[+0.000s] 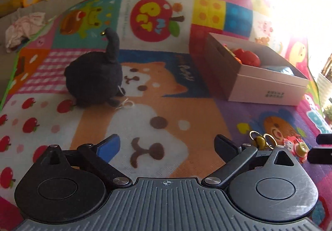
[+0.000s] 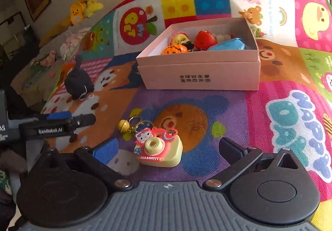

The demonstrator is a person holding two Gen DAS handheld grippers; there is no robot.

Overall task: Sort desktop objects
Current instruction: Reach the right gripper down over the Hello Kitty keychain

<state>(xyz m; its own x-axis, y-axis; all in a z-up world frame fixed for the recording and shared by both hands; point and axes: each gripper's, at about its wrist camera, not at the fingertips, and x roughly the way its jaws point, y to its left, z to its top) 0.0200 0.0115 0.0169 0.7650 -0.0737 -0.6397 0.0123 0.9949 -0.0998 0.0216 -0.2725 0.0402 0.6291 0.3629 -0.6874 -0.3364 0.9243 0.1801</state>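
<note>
Just in front of the pink box [image 2: 199,71], a glossy plastic toy camera [image 2: 158,151] lies on the mat [image 2: 269,96], between the right gripper [image 2: 170,149]'s spread, empty fingers; the left gripper [image 1: 167,144] is released too.

black plush toy [image 1: 94,79], pink box [image 2: 199,69], bright patchwork cartoon mat [image 2: 280,127].
</note>
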